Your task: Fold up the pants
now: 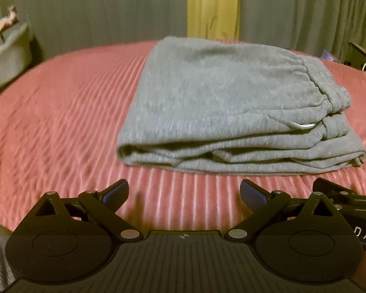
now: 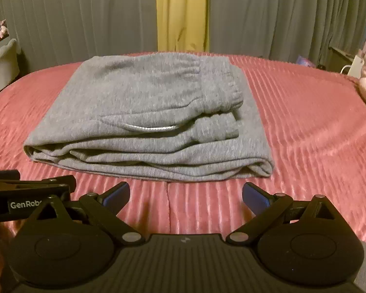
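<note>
Grey sweatpants (image 2: 144, 112) lie folded in a stacked bundle mid-bed on the pink ribbed bedspread (image 2: 305, 134), waistband w/ drawcord loop on top. Left hand-held gripper (image 1: 184, 191) and right hand-held gripper (image 2: 185, 194) both wide apart, empty, just short of the near folded edge, side by side. Judgement: fold looks about done; only tidying left. If squaring up, press layers flat, nudge near edge even; don't pinch top layer alone or the stack slides.
</note>
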Motion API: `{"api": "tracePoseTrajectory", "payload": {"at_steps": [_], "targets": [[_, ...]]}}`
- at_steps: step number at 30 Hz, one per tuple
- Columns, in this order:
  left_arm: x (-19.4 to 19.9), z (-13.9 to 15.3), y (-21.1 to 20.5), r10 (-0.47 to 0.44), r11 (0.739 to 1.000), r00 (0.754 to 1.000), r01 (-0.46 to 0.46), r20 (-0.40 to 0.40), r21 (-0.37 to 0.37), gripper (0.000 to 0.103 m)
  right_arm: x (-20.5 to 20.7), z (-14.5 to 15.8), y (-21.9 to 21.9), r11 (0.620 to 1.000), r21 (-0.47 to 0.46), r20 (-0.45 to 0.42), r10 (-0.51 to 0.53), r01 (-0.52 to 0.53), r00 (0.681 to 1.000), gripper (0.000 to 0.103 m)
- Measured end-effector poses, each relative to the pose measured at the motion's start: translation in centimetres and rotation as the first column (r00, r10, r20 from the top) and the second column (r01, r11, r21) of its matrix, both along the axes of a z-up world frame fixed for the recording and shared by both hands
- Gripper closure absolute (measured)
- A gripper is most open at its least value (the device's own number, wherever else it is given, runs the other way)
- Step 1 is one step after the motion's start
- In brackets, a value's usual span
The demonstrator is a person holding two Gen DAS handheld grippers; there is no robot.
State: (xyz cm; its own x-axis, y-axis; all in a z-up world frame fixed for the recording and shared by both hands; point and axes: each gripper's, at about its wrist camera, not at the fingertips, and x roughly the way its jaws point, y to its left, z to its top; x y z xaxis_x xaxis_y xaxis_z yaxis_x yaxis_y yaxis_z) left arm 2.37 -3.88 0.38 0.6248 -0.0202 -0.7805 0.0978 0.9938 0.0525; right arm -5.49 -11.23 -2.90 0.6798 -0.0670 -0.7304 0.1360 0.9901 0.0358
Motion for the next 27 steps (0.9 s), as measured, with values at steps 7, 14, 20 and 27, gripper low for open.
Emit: {"api": "tracePoseTrajectory", "payload": {"at_steps": [7, 14, 20, 27], "targets": [[1.3, -0.5, -0.1, -0.011, 1.000, 1.000, 0.011, 0.002, -0.012, 0.002, 0.8, -0.1, -0.8, 0.998, 0.033, 0.032, -0.053, 0.052, 0.998, 0.004], [2.1, -1.4, -1.1, -0.045, 0.999, 0.999, 0.045, -0.003, 0.025, 0.002, 1.9, -1.2, -1.0, 0.998, 0.006, 0.026, -0.067, 0.067, 0.997, 0.004], [2.1, -1.3, -0.2, -0.028, 0.998, 0.999, 0.027, -0.029, -0.054, 0.002, 1.8, -1.4, -1.9, 0.994, 0.043, 0.032, -0.100, 0.098, 0.995, 0.004], [2.0, -1.3, 0.6, 0.006, 0.996, 0.999, -0.011, -0.053, -0.088, 0.002, 1.3, -1.2, -1.6, 0.996, 0.017, 0.056, -0.091, 0.090, 0.994, 0.004]]}}
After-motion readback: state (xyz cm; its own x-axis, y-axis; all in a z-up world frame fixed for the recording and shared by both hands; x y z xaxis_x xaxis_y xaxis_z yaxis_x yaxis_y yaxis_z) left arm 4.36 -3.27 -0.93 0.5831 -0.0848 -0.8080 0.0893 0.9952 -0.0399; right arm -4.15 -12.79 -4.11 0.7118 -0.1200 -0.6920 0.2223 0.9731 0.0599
